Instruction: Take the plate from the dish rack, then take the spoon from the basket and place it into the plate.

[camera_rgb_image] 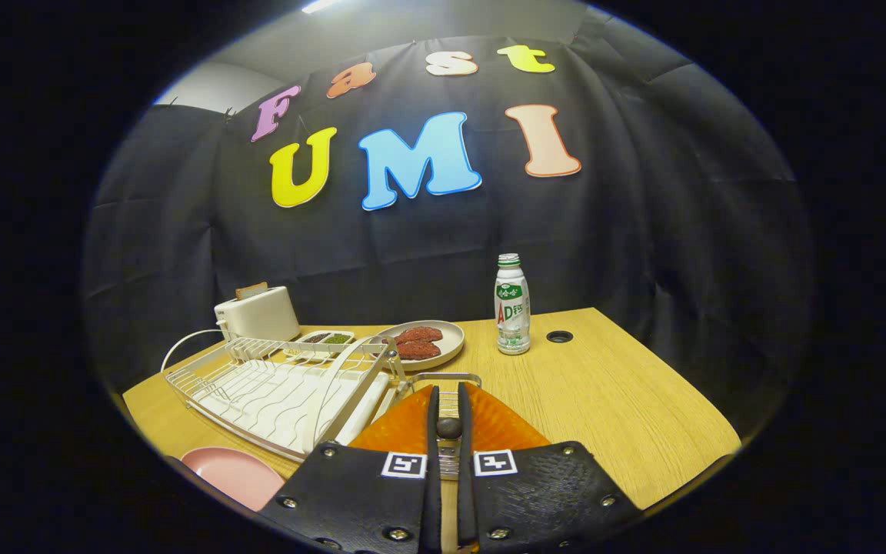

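Note:
My gripper (448,394) hangs over the small wire basket (474,378) fixed to the near end of the white dish rack (274,388). Its orange fingers, lined with black pads (432,419), are nearly together. A dark rounded piece, seemingly the spoon's handle (449,428) seen end-on, sits pinched between both pads; the rest of the spoon is hidden. The pink plate (231,473) lies flat on the wooden table, to the left of the fingers and just in front of the rack. The rack holds no dishes.
Beyond the rack stand a white toaster (258,312), a small tray of seasonings (326,338) and a beige plate with red meat patties (451,338). A white drink bottle (512,304) stands to the right of them, beside a cable hole (559,336) in the table (612,400).

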The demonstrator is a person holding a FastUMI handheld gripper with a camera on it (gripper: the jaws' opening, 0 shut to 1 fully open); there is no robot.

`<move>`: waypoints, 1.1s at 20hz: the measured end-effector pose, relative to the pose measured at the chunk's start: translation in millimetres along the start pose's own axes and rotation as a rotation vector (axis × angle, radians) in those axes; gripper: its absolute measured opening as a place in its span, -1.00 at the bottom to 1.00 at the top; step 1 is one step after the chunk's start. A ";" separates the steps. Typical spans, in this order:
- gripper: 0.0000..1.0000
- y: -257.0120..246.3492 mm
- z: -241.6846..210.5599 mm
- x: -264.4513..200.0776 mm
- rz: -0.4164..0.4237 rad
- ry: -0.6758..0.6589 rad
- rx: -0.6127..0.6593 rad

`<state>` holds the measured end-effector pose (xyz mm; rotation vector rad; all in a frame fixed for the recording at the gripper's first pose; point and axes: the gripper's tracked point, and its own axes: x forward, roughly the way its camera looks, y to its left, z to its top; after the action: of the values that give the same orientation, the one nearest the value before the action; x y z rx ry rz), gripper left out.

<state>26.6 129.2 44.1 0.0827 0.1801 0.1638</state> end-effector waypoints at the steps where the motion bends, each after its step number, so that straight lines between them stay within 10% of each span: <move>1: -0.84 -2.7 10.4 -0.5 -0.016 -0.003 -0.009; 22: -0.96 19.6 93.5 -43.5 -0.031 0.058 -0.080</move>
<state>-1.3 134.8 145.1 -0.0041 0.2322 0.1426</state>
